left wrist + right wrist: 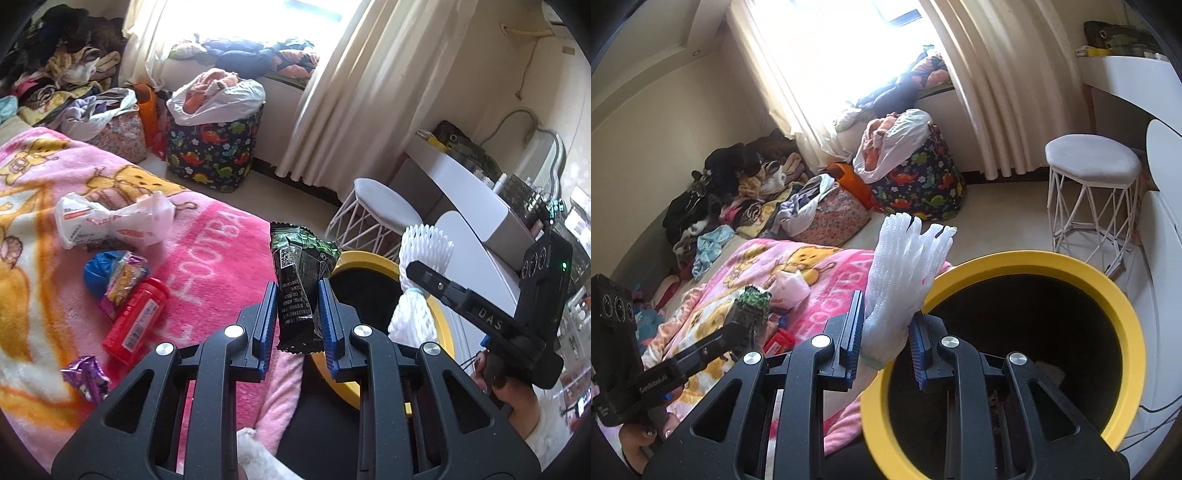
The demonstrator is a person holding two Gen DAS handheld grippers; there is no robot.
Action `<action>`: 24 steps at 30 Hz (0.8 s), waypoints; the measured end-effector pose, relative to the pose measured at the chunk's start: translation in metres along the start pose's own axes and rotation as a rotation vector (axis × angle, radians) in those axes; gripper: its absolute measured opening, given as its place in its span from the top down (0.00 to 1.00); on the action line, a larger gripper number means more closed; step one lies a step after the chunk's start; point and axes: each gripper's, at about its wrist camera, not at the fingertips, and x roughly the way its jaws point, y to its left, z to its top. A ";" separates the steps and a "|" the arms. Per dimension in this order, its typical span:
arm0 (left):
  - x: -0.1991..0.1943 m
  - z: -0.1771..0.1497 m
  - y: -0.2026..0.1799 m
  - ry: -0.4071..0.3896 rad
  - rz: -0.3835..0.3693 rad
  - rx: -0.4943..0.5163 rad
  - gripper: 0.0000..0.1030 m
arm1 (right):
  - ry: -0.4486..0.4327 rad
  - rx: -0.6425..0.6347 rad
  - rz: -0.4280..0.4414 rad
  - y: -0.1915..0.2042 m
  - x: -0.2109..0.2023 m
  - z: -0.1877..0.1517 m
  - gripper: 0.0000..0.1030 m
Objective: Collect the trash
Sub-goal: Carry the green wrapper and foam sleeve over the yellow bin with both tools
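My left gripper (pixel 297 312) is shut on a black and green snack wrapper (pixel 299 273), held upright over the edge of the pink blanket (pixel 207 258), just left of the yellow-rimmed bin (pixel 369 260). My right gripper (pixel 886 332) is shut on a white foam fruit net (pixel 905 273) at the near left rim of the yellow-rimmed bin (pixel 1071 266). In the left wrist view the right gripper (pixel 410 271) shows with the foam net (pixel 421 258) above the bin. The left gripper (pixel 738 317) and wrapper (pixel 753 299) appear at the left of the right wrist view.
On the blanket lie a white plastic bag (pixel 110 221), a blue wrapper (pixel 99 269), a red tube (pixel 135 323) and a purple wrapper (pixel 85 376). A white stool (pixel 1093 192), a dinosaur-print basket (pixel 923 177) and piles of clothes (pixel 738 184) stand beyond.
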 end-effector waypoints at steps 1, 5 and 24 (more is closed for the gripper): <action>0.002 -0.001 -0.003 0.004 -0.003 0.007 0.84 | -0.004 0.008 -0.005 -0.003 -0.001 0.001 0.78; 0.009 -0.004 -0.013 0.019 -0.014 0.028 0.84 | -0.015 0.024 -0.027 -0.015 -0.002 0.002 0.78; 0.040 -0.021 -0.050 0.099 -0.061 0.106 0.84 | -0.041 0.101 -0.133 -0.069 -0.010 0.001 0.78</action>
